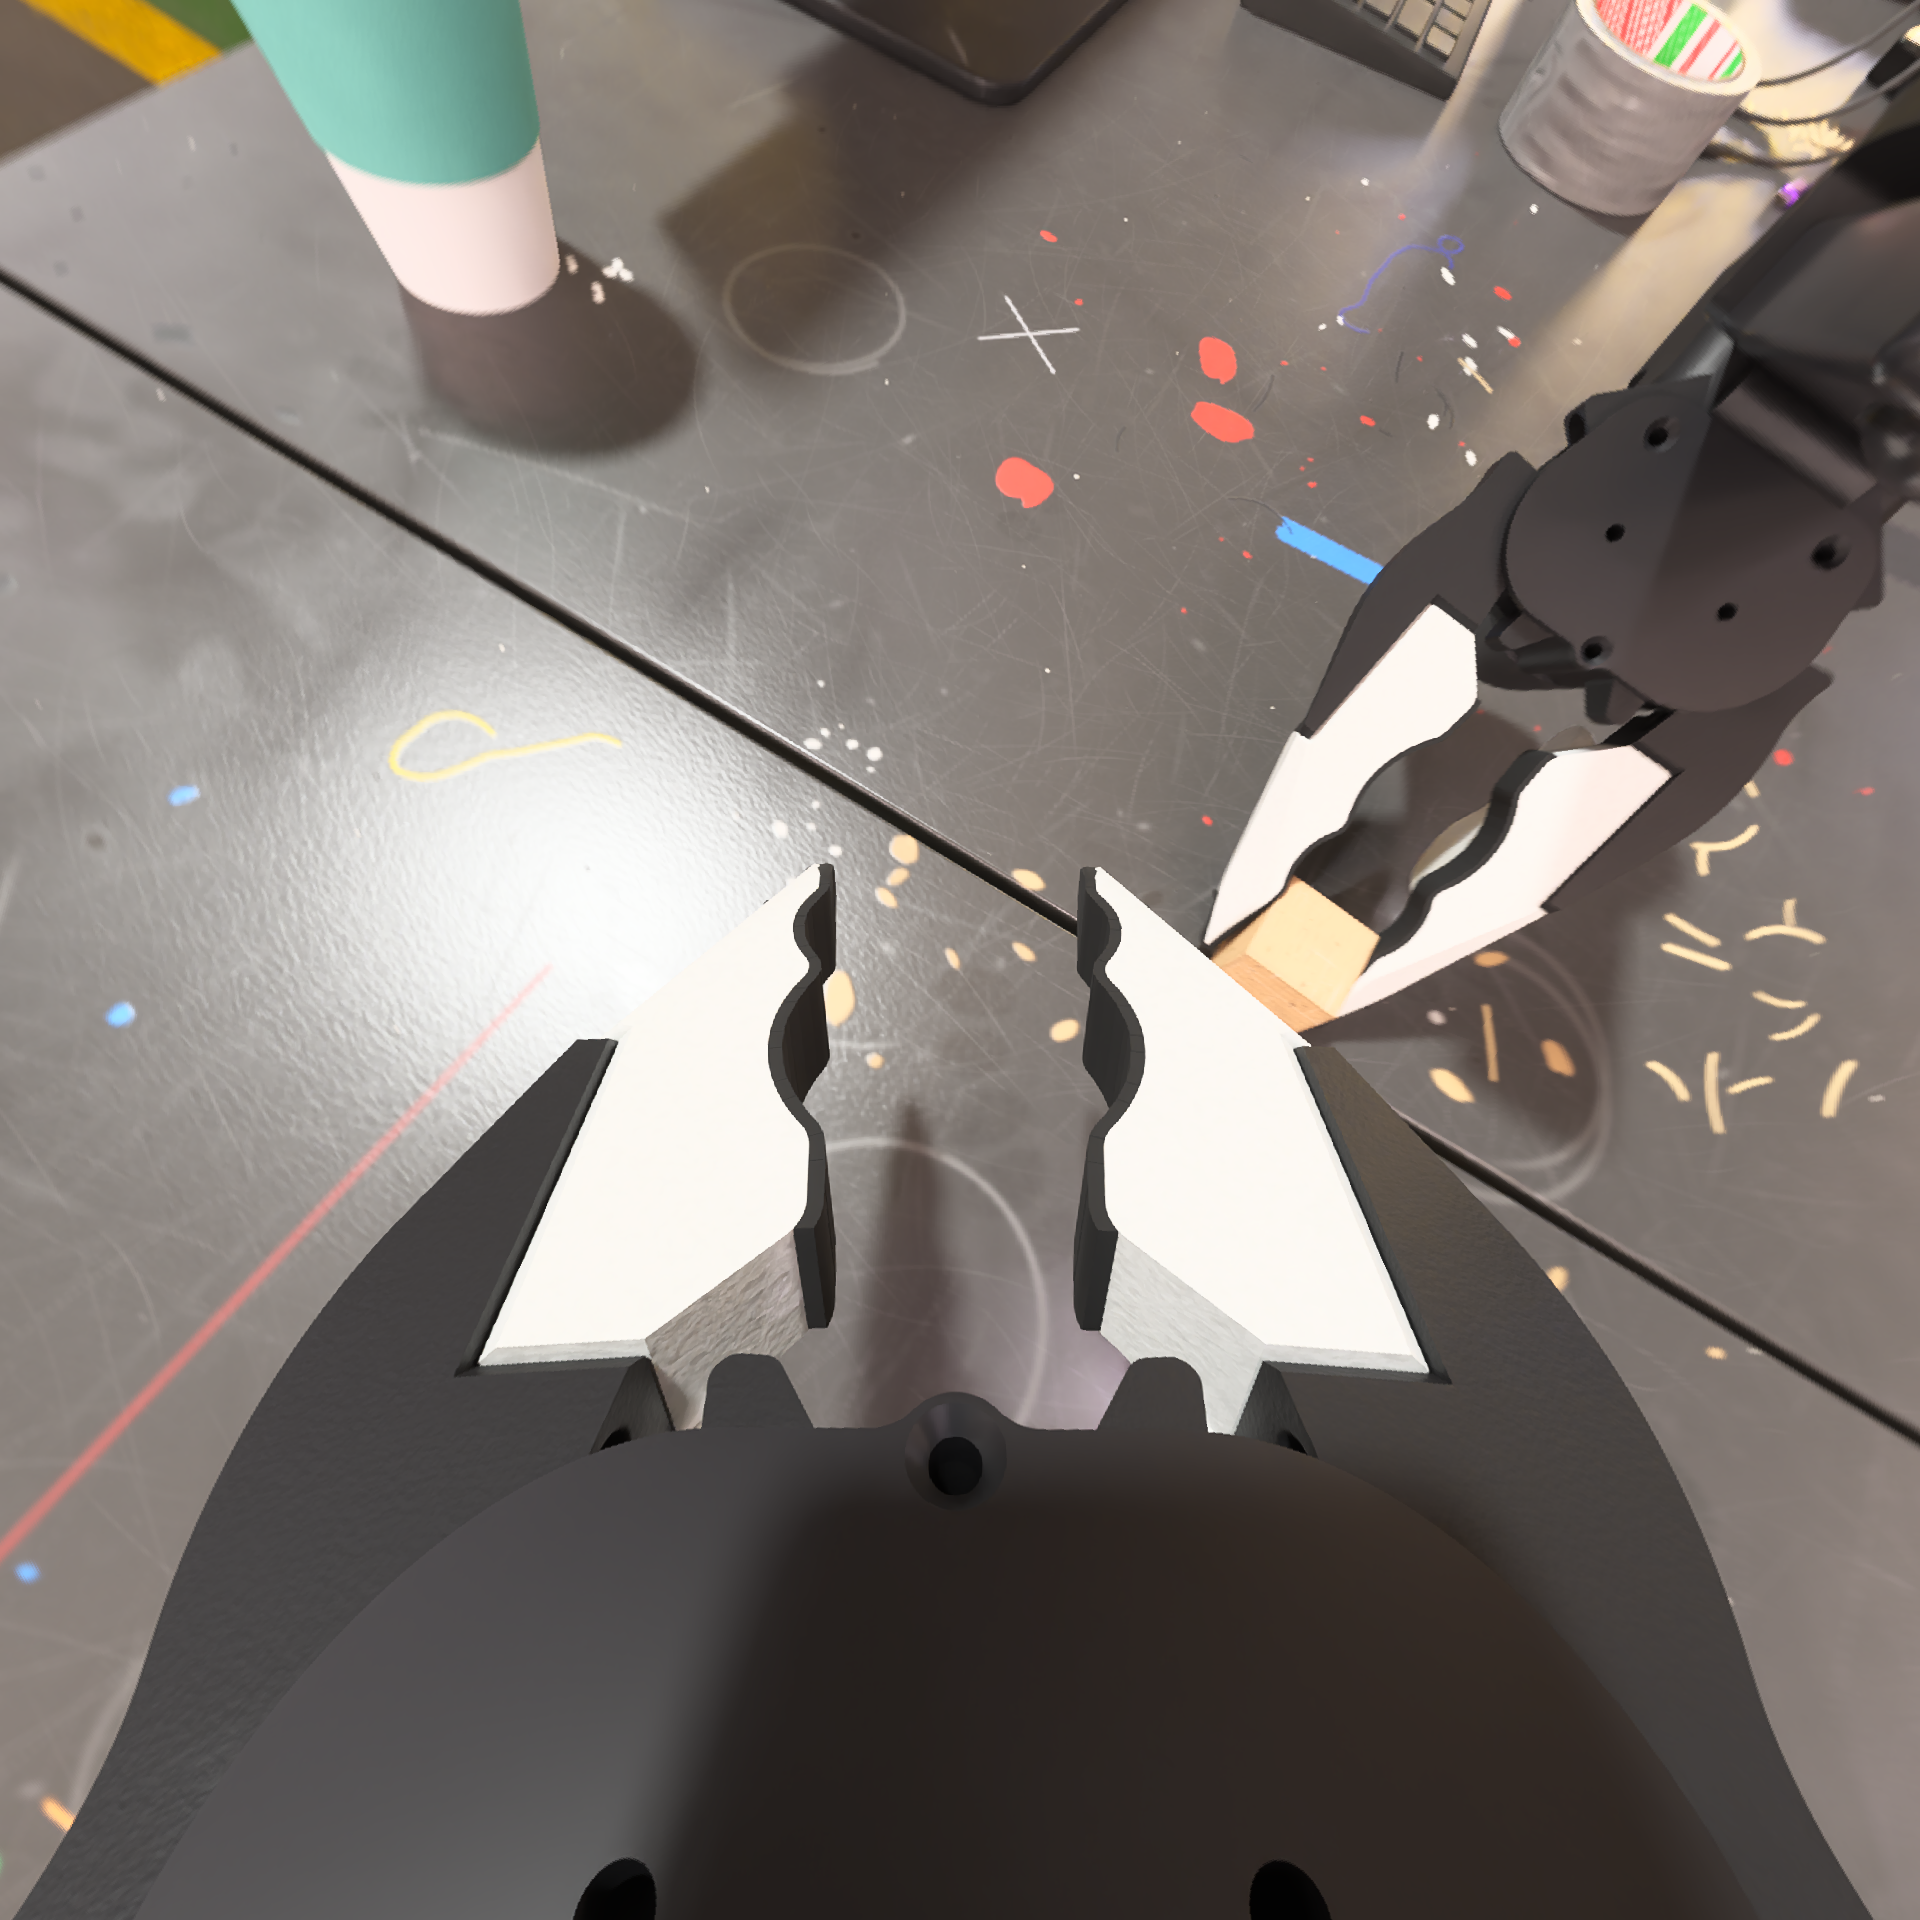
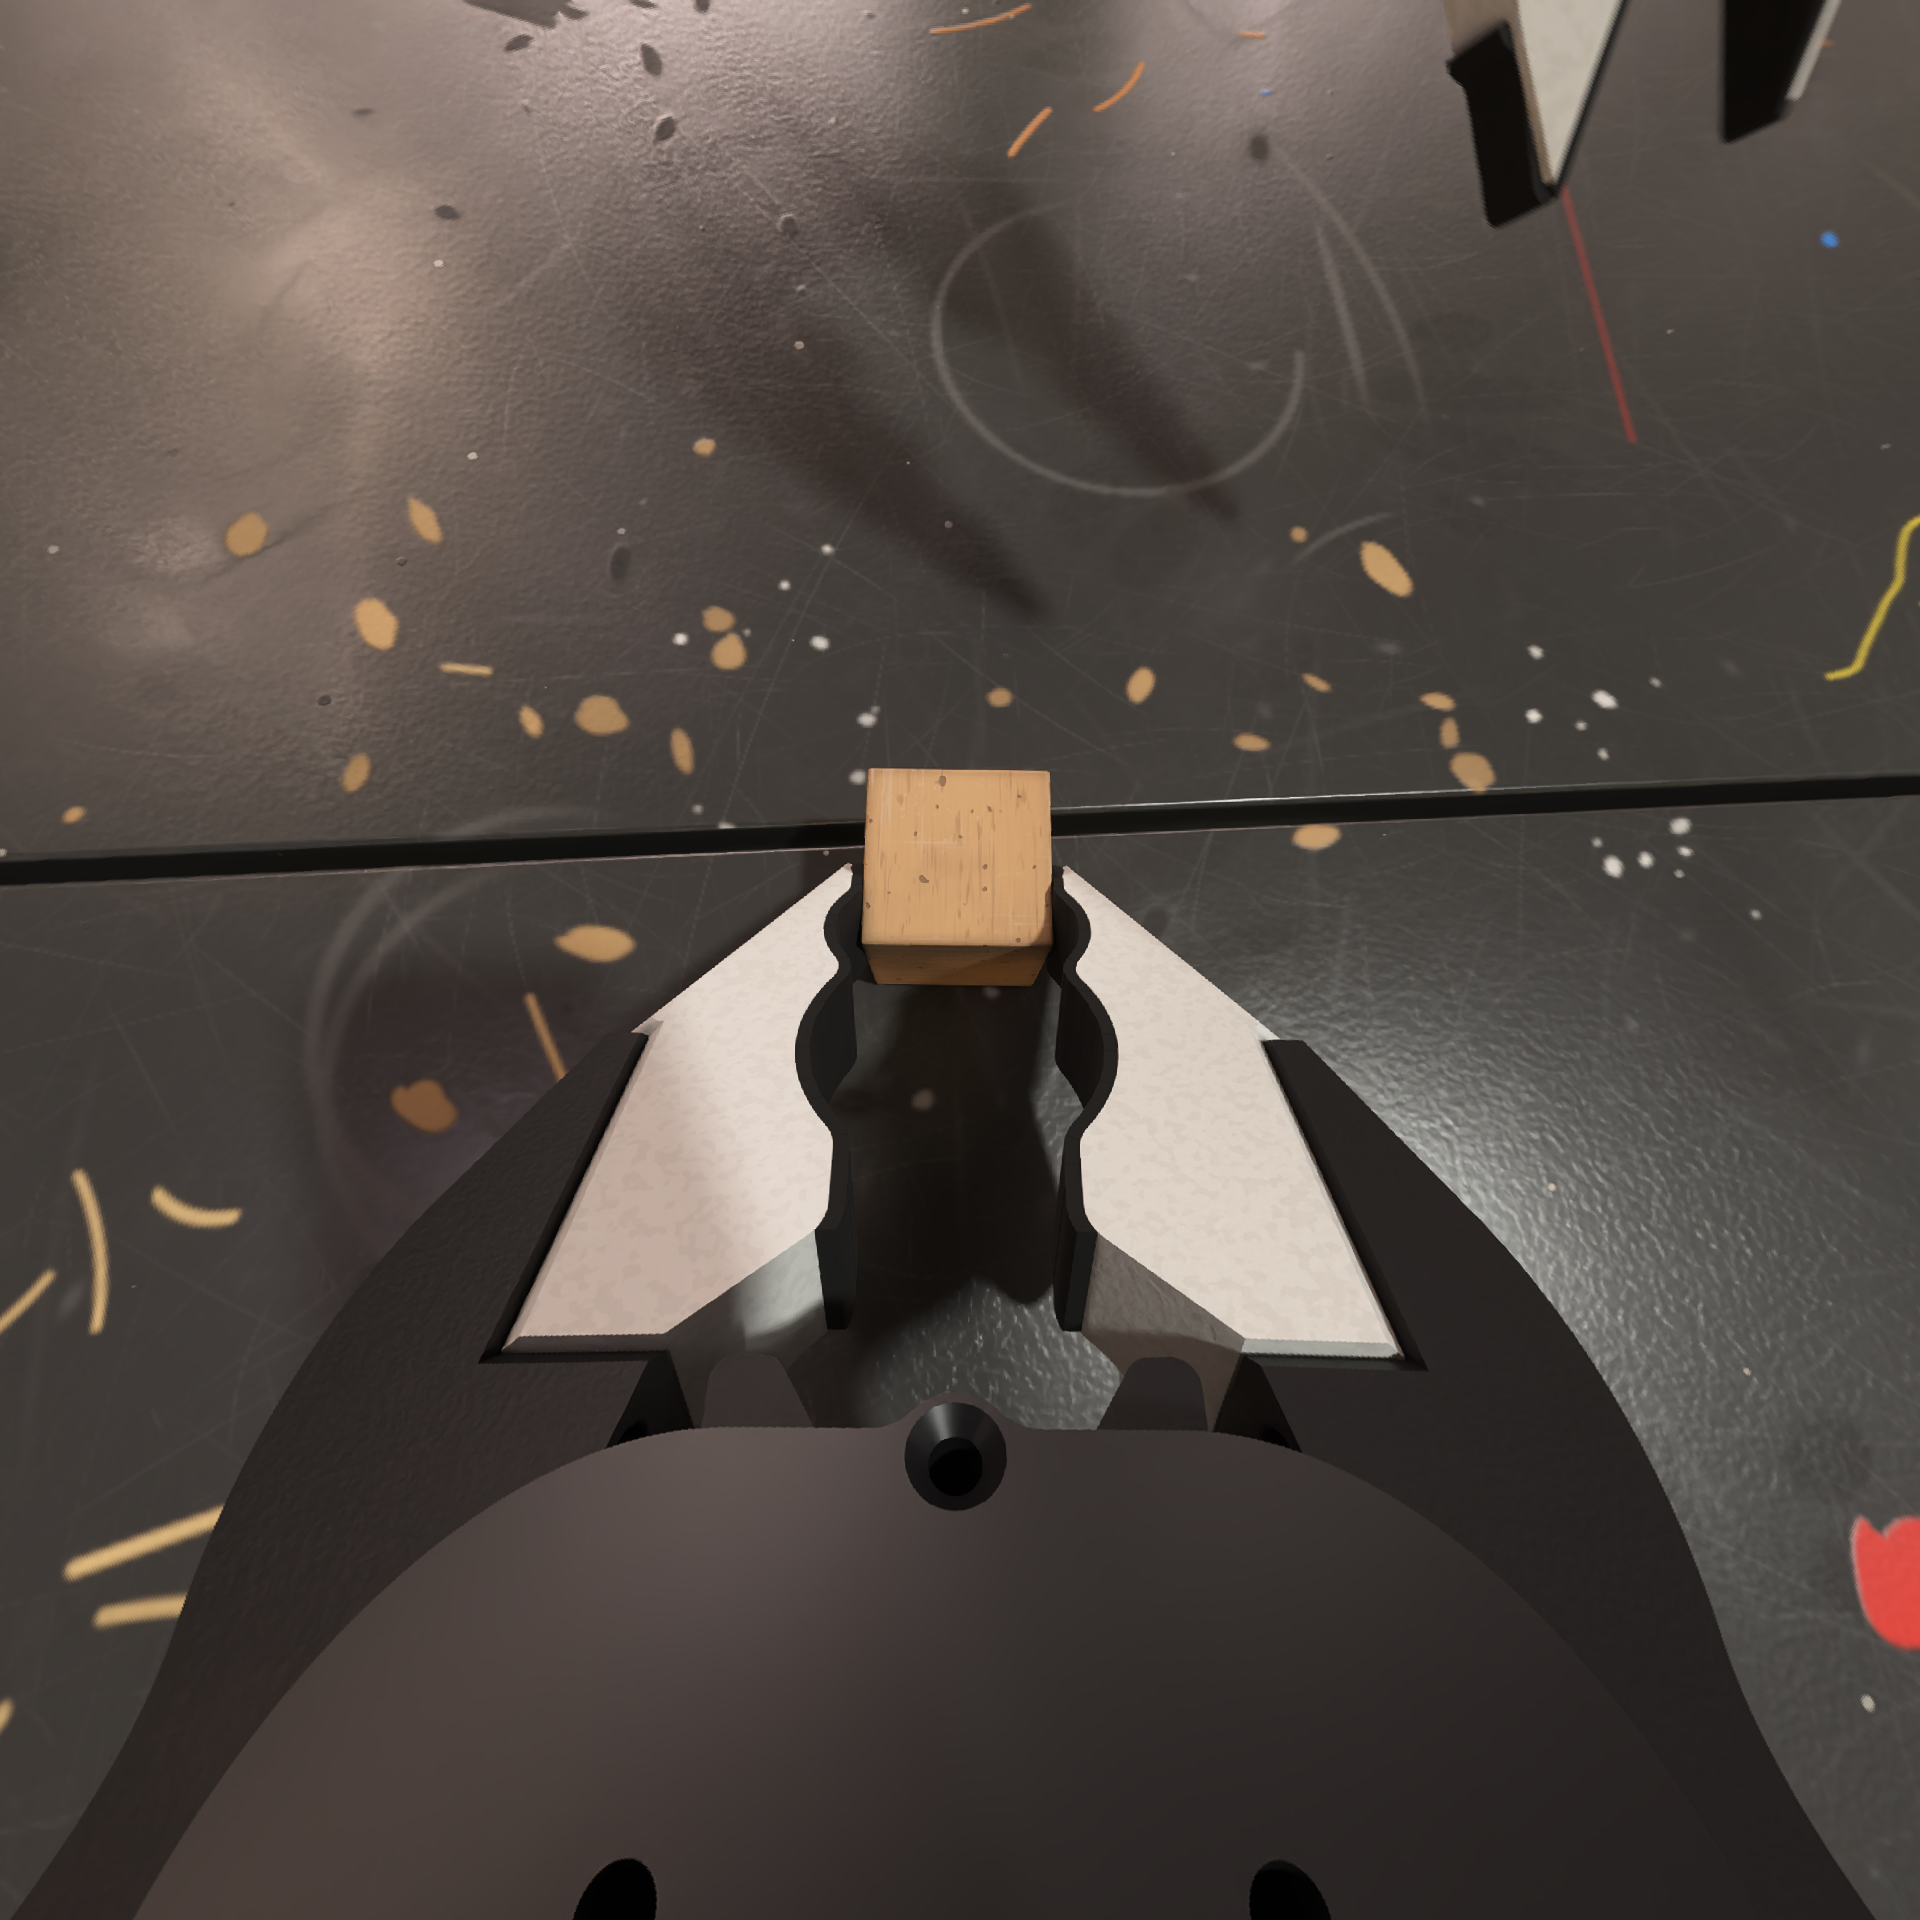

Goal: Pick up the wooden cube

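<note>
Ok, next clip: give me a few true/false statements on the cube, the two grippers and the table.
1. The cube sits between the right gripper fingertips. True.
2. The left gripper holds the cube. False: it is open and empty, with the cube off to its right.
3. A tape roll stands on the table. True.
4. The table is clean white. False: it is dark grey and paint-spattered.
5. The cube is blue. False: it is light wood.
</note>
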